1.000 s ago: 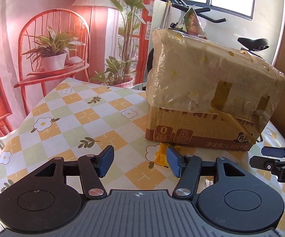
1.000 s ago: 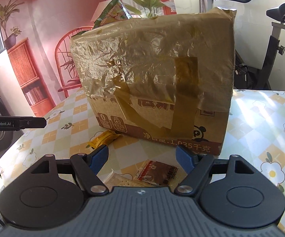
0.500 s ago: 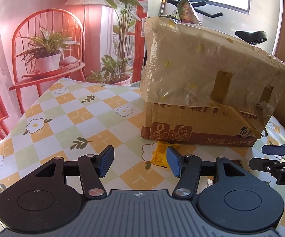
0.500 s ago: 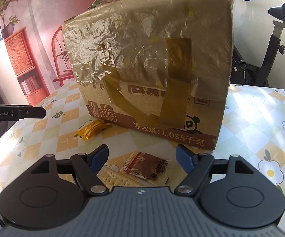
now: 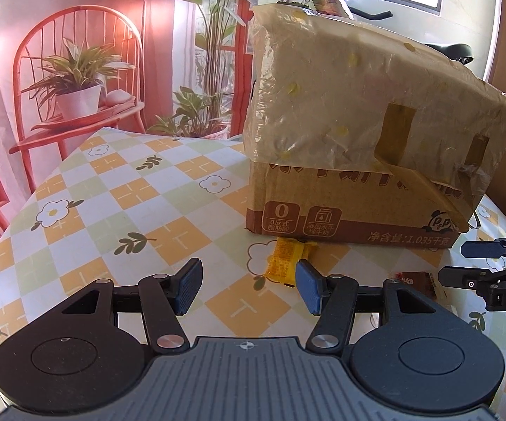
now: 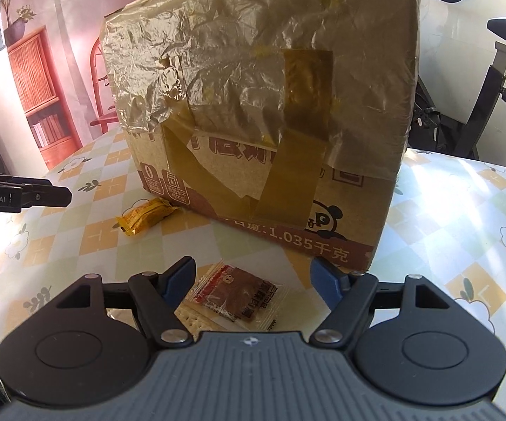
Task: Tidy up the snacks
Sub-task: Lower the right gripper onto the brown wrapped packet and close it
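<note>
Risk here, I reckon: right gripper (image 6: 253, 282), jaws spread but just narrowing around the brown packet (image 6: 240, 298), might snag the cracker pack (image 6: 191, 315) underneath; left gripper (image 5: 248, 286) spread, empty.

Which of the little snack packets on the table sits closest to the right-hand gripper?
The clear packet with the dark brown snack, lying just ahead of the right gripper. The yellow packet lies farther off by the cardboard box.
</note>
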A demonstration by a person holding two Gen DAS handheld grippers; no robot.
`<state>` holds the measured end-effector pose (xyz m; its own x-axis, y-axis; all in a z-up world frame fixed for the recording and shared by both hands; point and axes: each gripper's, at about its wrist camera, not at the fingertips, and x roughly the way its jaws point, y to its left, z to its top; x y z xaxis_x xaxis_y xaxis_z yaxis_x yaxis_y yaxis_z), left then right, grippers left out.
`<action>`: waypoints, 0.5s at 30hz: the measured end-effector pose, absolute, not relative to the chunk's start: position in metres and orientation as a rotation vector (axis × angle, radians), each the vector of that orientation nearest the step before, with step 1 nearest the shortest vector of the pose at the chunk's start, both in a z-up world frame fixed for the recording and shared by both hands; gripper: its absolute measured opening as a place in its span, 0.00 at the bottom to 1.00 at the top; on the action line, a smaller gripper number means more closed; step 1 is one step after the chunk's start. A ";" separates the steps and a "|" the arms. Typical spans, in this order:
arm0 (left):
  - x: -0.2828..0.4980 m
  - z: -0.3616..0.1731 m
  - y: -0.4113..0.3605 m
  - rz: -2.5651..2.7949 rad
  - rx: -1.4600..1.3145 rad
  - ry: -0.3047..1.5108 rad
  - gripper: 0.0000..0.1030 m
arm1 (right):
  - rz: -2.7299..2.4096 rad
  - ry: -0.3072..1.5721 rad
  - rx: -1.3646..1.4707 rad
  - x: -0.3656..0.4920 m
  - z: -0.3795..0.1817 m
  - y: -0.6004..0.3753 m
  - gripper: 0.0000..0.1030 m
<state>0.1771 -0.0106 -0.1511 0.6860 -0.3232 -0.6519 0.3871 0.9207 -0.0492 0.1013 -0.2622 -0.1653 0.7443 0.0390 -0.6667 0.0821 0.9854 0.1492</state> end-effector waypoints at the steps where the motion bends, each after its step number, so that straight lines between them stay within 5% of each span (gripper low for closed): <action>1: 0.178 -0.153 -0.011 -0.399 0.095 0.713 0.59 | -0.017 0.743 0.165 0.104 -0.167 -0.262 0.73; 15: 0.178 -0.168 -0.024 -0.424 0.030 0.797 0.59 | 0.026 0.898 0.012 0.114 -0.192 -0.258 0.69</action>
<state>0.1783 -0.0236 -0.1681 0.6195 -0.3575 -0.6988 0.3799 0.9156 -0.1316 0.1143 -0.2583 -0.1917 0.6231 0.0273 -0.7817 -0.0174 0.9996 0.0211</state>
